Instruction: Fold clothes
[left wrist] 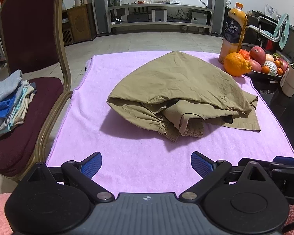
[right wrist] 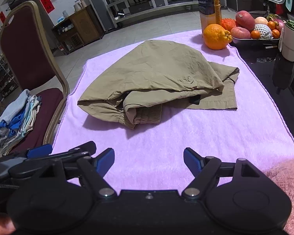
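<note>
A khaki pair of shorts (left wrist: 178,86) lies loosely folded in the middle of a pink towel (left wrist: 127,156) on the table, with its elastic waistband bunched at the near edge. It also shows in the right wrist view (right wrist: 156,74) on the towel (right wrist: 166,137). My left gripper (left wrist: 146,163) is open and empty, held over the towel's near edge, short of the shorts. My right gripper (right wrist: 149,160) is open and empty, beside the left one, also short of the shorts.
A dark red chair (left wrist: 25,101) stands left of the table with a stack of folded clothes (left wrist: 7,99) on its seat. At the far right are a large orange (left wrist: 236,64), a juice bottle (left wrist: 234,31), a fruit tray (left wrist: 264,62) and a white cup (left wrist: 292,80).
</note>
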The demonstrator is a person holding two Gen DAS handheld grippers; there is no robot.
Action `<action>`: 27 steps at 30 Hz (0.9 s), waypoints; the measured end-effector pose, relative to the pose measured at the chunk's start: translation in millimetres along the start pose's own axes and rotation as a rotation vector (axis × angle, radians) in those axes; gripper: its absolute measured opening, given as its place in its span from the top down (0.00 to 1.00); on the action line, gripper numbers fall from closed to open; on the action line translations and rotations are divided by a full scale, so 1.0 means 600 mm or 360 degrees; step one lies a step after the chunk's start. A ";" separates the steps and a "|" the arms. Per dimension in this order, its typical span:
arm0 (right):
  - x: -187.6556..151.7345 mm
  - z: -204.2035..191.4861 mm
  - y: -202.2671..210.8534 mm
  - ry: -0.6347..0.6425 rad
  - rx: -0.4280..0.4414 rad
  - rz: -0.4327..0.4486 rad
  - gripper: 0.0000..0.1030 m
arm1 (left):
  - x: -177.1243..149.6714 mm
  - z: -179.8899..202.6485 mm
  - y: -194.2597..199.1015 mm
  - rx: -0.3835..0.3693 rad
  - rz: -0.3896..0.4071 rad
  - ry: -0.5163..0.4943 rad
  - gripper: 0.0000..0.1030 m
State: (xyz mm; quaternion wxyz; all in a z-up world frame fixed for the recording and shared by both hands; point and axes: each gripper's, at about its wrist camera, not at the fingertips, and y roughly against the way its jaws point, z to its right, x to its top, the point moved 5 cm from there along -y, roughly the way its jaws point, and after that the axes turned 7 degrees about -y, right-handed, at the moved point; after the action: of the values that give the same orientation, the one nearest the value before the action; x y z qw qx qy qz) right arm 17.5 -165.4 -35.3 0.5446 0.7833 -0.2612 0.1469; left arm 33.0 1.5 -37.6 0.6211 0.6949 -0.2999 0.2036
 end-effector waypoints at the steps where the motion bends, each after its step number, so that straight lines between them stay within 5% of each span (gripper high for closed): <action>1: 0.000 0.000 0.000 0.0000 0.0001 0.0003 0.26 | -0.001 0.001 0.000 -0.0005 0.0001 0.0004 0.05; 27: -0.003 0.002 -0.003 0.0009 -0.0032 -0.0012 0.24 | 0.000 0.002 -0.002 -0.0027 -0.0020 0.0006 0.05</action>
State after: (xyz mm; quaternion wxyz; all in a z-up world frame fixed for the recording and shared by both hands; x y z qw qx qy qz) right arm 17.0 -165.8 -37.9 0.5538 0.7784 -0.2582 0.1443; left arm 33.5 0.2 -38.7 0.6287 0.6912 -0.2960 0.1984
